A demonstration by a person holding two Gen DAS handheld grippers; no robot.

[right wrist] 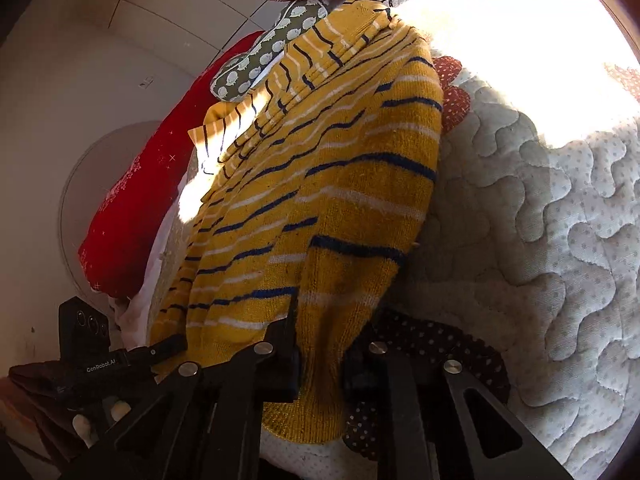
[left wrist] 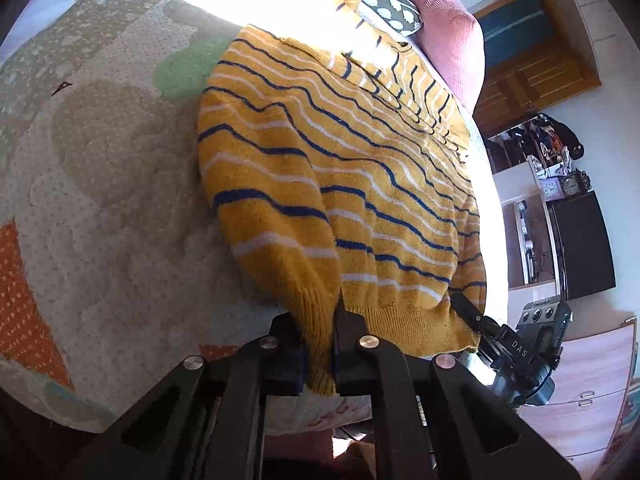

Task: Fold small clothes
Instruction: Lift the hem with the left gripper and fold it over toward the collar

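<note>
A yellow knit sweater [left wrist: 340,152] with blue and white stripes lies flat on a quilted bed cover [left wrist: 100,200]. My left gripper [left wrist: 318,344] is shut on a sleeve cuff near the sweater's near hem. In the right wrist view the same sweater [right wrist: 320,184] stretches away from me, and my right gripper [right wrist: 320,364] is shut on a sleeve cuff that hangs between its fingers. The other gripper shows in each view: the right one at the hem's right corner [left wrist: 516,352], the left one at lower left [right wrist: 104,364].
A pink pillow [left wrist: 448,28] and a green patterned pillow [left wrist: 384,0] lie at the head of the bed. A red pillow [right wrist: 140,196] lies to the left. Wooden doors, shelves and drawers [left wrist: 560,220] stand beyond the bed's right edge. Strong sunlight washes out the far quilt.
</note>
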